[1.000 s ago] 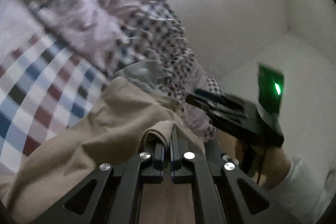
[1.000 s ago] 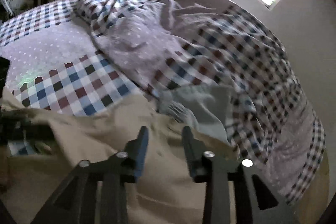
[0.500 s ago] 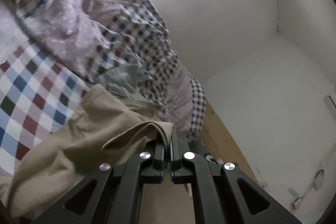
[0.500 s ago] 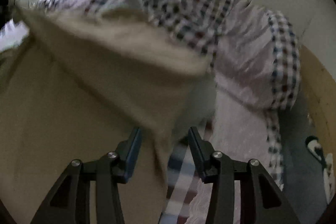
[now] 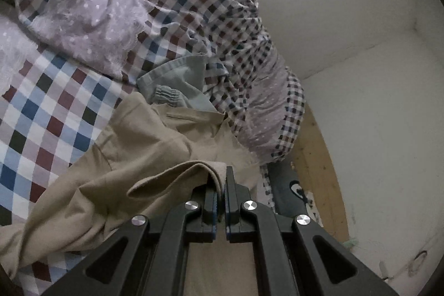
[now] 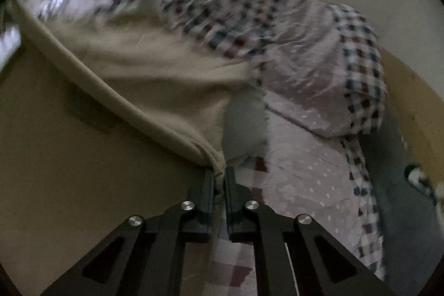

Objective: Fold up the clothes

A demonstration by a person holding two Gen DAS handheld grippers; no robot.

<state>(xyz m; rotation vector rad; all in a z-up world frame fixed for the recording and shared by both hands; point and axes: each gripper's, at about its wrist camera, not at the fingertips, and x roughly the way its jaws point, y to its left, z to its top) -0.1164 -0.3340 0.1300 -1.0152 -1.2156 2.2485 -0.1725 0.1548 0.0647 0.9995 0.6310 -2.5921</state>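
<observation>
My left hand-held gripper (image 5: 220, 185) pinches the tan pants (image 5: 144, 151). My right hand-held gripper (image 6: 219, 179) squeezes their edge too, above the checked bed (image 5: 41, 107).

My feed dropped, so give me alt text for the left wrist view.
The left gripper is shut on a fold of tan trousers lying on a checked bedspread. Behind them lie a grey-green garment and a rumpled quilt.

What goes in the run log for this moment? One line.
stage: lifting to fold | left gripper: shut on beige garment | right gripper: shut on beige garment edge | surface: checkered bedding
</observation>
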